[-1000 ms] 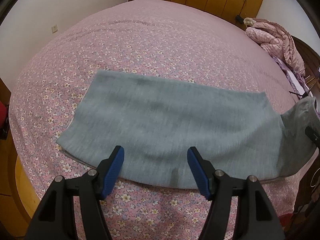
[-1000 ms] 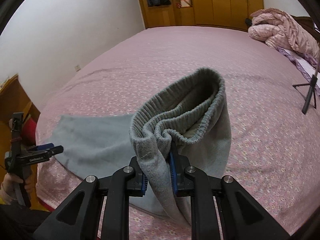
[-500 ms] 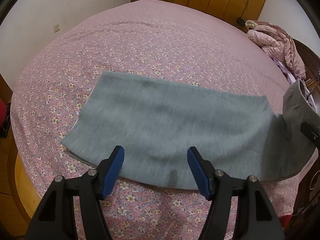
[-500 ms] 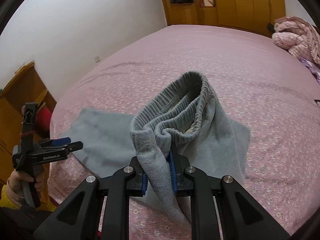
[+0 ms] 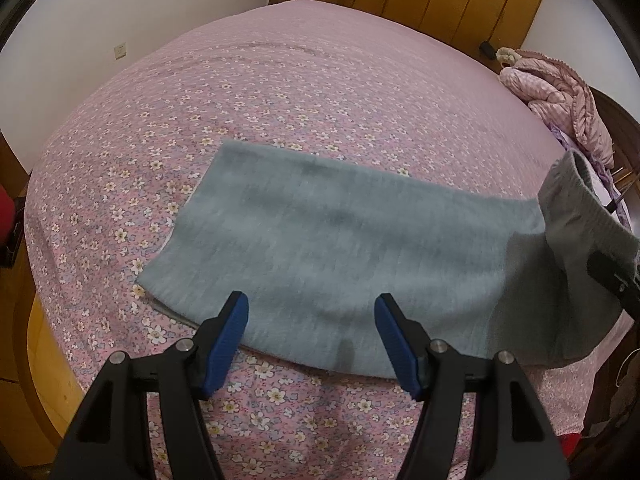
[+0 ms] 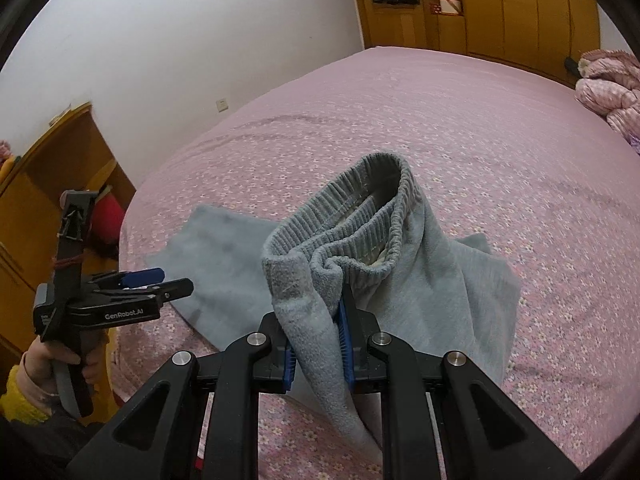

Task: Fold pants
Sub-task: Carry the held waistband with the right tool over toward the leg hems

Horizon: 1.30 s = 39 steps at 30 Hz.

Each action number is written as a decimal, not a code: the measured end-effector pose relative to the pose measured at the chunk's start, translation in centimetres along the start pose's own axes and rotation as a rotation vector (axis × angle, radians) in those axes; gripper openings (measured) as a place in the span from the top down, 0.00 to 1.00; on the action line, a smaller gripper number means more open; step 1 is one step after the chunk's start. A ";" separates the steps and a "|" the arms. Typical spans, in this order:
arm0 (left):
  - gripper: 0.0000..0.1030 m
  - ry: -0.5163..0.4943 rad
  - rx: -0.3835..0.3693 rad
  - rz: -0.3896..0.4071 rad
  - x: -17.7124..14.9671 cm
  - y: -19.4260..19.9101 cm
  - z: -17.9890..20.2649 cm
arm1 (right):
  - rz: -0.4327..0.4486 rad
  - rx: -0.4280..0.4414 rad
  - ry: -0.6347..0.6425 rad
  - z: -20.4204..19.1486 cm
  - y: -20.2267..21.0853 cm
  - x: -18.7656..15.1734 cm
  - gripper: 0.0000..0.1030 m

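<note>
Tool jaws on the right tool (image 6: 318, 354) are clamped on the waistband (image 6: 340, 220), lifted so the pants (image 5: 340, 248), flat along the bed's (image 5: 320, 92) near edge, can be folded, while the left tool (image 5: 312, 340) is held open and empty above them.

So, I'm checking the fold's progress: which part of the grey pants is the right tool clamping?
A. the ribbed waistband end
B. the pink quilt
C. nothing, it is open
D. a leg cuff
A: the right tool is shut on fleece just below the elastic waistband of the pants, lifted off the bed.
</note>
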<state>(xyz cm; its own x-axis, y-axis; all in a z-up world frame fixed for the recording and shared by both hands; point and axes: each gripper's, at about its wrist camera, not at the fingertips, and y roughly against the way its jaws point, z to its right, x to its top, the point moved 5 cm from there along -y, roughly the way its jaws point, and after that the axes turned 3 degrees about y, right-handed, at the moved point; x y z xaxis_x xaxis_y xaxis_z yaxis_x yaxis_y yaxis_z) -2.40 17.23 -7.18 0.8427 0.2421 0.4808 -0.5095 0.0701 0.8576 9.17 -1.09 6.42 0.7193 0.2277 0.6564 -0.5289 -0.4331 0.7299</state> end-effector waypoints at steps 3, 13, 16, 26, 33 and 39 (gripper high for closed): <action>0.33 0.008 -0.001 0.001 0.1 0.0 -0.4 | 0.000 0.012 0.010 -0.5 -0.2 0.4 0.82; 0.33 0.026 0.000 0.008 0.1 0.3 -1.3 | 0.002 0.060 0.067 -2.9 -1.2 2.0 0.82; 0.33 0.031 0.002 0.011 0.0 0.5 -1.6 | -0.004 0.072 0.087 -3.8 -1.8 2.5 0.82; 0.33 0.068 0.009 0.028 0.1 1.1 -3.6 | -0.020 0.140 0.186 -8.2 -3.5 3.9 0.82; 0.33 0.096 0.017 0.038 0.0 1.5 -5.4 | -0.058 0.182 0.272 -12.1 -6.1 4.3 0.82; 0.33 0.100 0.016 0.045 -0.2 1.6 -6.7 | -0.127 0.199 0.283 -13.6 -10.0 4.4 0.82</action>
<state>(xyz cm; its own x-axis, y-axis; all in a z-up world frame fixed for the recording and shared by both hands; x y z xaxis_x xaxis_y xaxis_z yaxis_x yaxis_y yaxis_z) -4.48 23.75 -7.13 0.7969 0.3403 0.4991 -0.5430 0.0413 0.8387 11.48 16.05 4.61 0.6059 0.5109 0.6098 -0.3249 -0.5408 0.7759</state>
